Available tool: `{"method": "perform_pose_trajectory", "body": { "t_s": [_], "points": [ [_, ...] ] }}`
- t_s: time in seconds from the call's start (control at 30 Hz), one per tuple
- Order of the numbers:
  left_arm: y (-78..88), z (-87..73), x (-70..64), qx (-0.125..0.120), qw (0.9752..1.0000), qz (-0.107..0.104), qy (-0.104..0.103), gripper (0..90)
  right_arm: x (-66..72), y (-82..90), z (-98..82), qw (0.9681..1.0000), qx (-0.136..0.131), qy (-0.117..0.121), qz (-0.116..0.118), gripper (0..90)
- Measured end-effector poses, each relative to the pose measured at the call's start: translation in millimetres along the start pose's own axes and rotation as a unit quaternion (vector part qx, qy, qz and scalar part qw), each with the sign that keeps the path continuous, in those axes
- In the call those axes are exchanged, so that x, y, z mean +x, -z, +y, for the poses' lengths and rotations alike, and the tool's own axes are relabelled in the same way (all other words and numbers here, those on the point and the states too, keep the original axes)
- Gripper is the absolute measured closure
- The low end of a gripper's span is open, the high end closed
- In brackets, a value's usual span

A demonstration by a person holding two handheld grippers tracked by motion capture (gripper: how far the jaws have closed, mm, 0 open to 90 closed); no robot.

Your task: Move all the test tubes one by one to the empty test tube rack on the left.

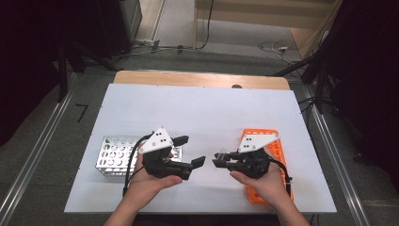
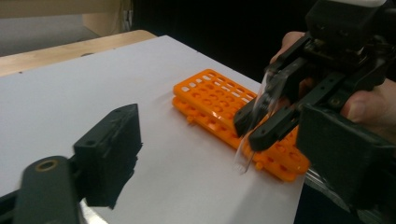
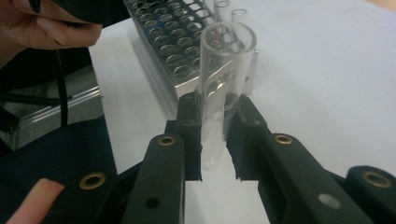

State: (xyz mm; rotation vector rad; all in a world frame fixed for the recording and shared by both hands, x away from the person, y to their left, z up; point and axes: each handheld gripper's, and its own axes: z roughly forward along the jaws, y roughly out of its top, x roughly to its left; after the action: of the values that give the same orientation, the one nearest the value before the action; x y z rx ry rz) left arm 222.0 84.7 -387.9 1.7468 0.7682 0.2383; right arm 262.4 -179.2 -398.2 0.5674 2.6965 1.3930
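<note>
My right gripper [image 3: 215, 135] is shut on a clear glass test tube [image 3: 226, 51], which stands nearly upright between its black jaws with the open mouth up. In the high view this gripper [image 1: 221, 159] hovers just left of an orange plastic rack [image 1: 268, 150] lying flat on the table. My left gripper [image 1: 190, 150] is open with nothing in it, a little way from the right one and facing it. One of its fingers [image 2: 109, 154] shows in the left gripper view, with the held tube [image 2: 243, 156] beyond it over the orange rack [image 2: 210, 95].
A metal tube rack [image 1: 113, 155] with several holes stands left of my left hand; two clear tubes [image 3: 223, 7] rise from its far side. A white board [image 1: 207, 113] covers the table, whose wooden edge shows at the back. Cables lie on the floor beyond.
</note>
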Motion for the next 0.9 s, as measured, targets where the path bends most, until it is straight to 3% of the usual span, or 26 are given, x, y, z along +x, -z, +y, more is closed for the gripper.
{"method": "perform_pose_trajectory", "body": {
  "t_s": [0.27,0.43,0.73,0.9],
  "points": [
    [-12.8,-0.8,-18.0,0.006,0.9989,-0.037,-0.026,43.9,14.2,-13.7,4.0,0.9999,0.006,0.011,0.011,73.6],
    [-21.3,-3.1,-25.3,0.016,0.9986,-0.035,-0.037,57.3,18.6,-13.7,6.3,0.9997,0.005,0.017,0.015,73.6],
    [-22.3,-3.3,-23.9,0.008,0.9986,-0.049,-0.02,70.8,23.2,-14.8,8.7,0.9994,0.006,0.023,0.024,73.6],
    [-23.2,-3.3,-23.7,0.008,0.9985,-0.048,-0.024,73.4,22.0,-14.6,8.2,0.9994,0.005,0.022,0.026,73.6]
  ]
}}
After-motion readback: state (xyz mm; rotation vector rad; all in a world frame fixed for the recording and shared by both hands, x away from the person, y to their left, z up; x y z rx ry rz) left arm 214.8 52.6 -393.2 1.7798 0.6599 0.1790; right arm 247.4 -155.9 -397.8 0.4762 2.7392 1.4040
